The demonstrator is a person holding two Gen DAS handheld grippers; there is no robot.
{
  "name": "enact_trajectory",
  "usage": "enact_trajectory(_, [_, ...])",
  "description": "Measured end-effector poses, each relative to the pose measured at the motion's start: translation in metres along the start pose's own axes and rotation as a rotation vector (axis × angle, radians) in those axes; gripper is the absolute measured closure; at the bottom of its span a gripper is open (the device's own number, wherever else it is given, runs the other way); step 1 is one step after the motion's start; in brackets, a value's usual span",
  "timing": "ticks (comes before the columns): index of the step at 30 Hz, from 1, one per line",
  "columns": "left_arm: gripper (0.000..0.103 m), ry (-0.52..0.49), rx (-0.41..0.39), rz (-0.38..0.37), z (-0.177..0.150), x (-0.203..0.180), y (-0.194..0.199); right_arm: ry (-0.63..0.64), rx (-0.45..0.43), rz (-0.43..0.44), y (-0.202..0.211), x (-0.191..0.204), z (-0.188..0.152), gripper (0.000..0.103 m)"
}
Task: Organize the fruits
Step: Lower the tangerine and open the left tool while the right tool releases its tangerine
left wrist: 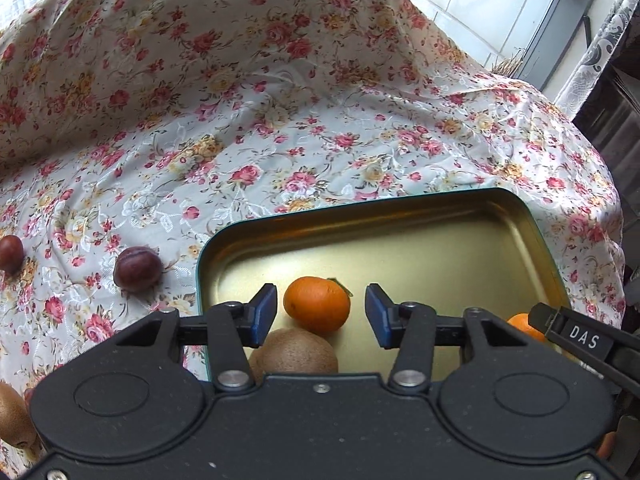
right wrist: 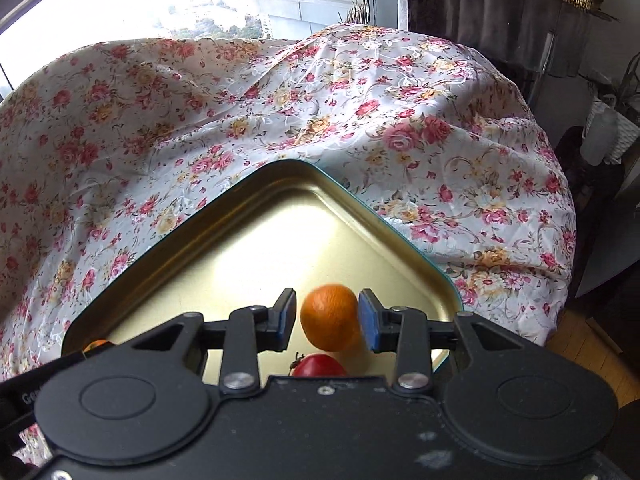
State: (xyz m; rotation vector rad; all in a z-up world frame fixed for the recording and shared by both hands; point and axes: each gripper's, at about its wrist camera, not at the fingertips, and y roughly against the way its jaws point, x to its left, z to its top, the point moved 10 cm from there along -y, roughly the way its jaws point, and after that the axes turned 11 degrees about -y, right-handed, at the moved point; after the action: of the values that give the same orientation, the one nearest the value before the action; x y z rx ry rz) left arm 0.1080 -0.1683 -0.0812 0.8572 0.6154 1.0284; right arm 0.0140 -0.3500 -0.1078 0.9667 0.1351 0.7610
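2 grippers hang over the gold tray: left gripper jaws apart, its tangerine lying loose between them; right gripper has its own tangerine between its pads, grip uncertain

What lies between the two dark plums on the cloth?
Only bare floral cloth, seen in the left wrist view, lies between the plum near the tin and the plum at the left edge.
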Motion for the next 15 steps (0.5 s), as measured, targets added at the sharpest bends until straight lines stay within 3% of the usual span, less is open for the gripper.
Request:
enact_trajectory(2, [0.038, -0.010, -0.007, 0.005, 0.000, -0.004, 0.000, 0.001, -0.020, -0.012, 0.003, -0.006, 0.004, 0.065])
enact_trajectory(8, [0.038, 0.012, 0.034, 0.004, -0.006, -0.001, -0.009, -0.054, 0.029, 0.029, 0.001, -0.011, 0.004, 0.065])
enact_trajectory(15, [0.038, 0.032, 0.074, 0.027, -0.013, 0.007, -0.014, -0.043, 0.046, 0.013, 0.000, -0.008, 0.000, 0.065])
